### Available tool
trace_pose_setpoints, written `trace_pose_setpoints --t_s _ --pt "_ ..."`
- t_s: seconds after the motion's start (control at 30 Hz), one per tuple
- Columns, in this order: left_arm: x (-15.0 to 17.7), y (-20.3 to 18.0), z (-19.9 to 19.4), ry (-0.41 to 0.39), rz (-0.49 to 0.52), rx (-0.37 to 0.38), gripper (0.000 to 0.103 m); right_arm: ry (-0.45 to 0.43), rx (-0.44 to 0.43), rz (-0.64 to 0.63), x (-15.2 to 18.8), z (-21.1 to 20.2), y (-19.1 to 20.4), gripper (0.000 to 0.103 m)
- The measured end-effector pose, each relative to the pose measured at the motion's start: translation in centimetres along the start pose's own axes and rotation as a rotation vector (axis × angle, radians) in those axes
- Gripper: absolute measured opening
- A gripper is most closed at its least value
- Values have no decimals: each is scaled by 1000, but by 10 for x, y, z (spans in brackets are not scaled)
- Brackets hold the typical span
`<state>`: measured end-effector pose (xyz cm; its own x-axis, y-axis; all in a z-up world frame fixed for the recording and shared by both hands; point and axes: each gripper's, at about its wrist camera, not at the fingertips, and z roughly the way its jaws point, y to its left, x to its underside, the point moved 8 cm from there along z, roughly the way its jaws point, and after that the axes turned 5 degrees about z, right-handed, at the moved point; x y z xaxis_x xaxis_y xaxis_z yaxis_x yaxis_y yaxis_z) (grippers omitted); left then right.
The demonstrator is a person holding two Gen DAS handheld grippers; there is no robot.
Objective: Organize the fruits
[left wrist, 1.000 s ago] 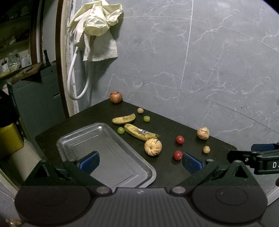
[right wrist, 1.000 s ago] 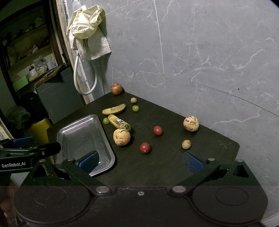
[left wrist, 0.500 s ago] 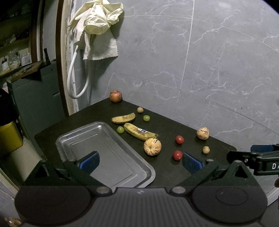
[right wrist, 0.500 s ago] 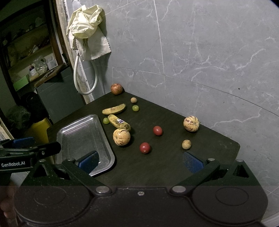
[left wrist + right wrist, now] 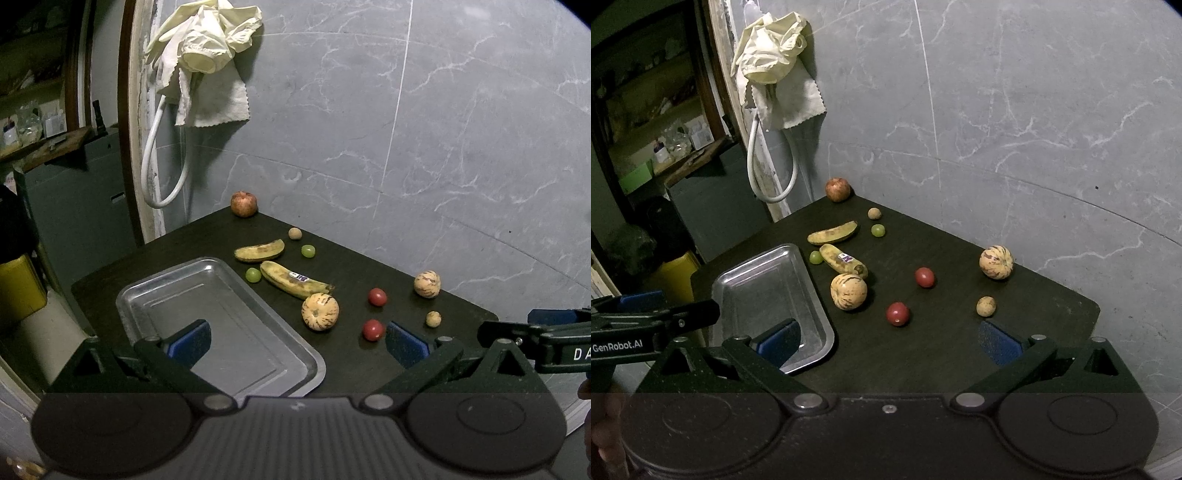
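An empty metal tray [image 5: 207, 317] [image 5: 764, 291] lies at the left of a dark table [image 5: 351, 266] [image 5: 945, 343]. Fruit is scattered to its right: two bananas [image 5: 291, 282] [image 5: 834, 232], two striped melons [image 5: 320, 311] [image 5: 996, 262], two red tomatoes [image 5: 373, 329] [image 5: 897, 314], two green grapes [image 5: 253, 274] [image 5: 878, 230], an apple [image 5: 243, 204] [image 5: 837, 189] and small tan fruits [image 5: 433, 318] [image 5: 986, 306]. My left gripper [image 5: 295, 341] is open and empty above the tray's near end. My right gripper [image 5: 888, 339] is open and empty above the table's front.
A grey marble wall [image 5: 406, 129] rises behind the table. A cloth and gloves [image 5: 203, 55] and a white hose [image 5: 162, 162] hang at the back left. A yellow container [image 5: 18, 288] stands left of the table. Each gripper shows at the other view's edge.
Both views have barely shifted; the grippers stay open and no fruit has moved.
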<state>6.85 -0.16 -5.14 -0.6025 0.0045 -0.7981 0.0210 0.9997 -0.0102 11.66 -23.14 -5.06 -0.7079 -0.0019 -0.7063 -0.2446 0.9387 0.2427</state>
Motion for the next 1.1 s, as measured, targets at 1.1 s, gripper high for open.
trace_pose_setpoints --t_s 1.1 --pt "6 12 -20 25 -102 1 103 -63 -48 25 -3 -25 -17 103"
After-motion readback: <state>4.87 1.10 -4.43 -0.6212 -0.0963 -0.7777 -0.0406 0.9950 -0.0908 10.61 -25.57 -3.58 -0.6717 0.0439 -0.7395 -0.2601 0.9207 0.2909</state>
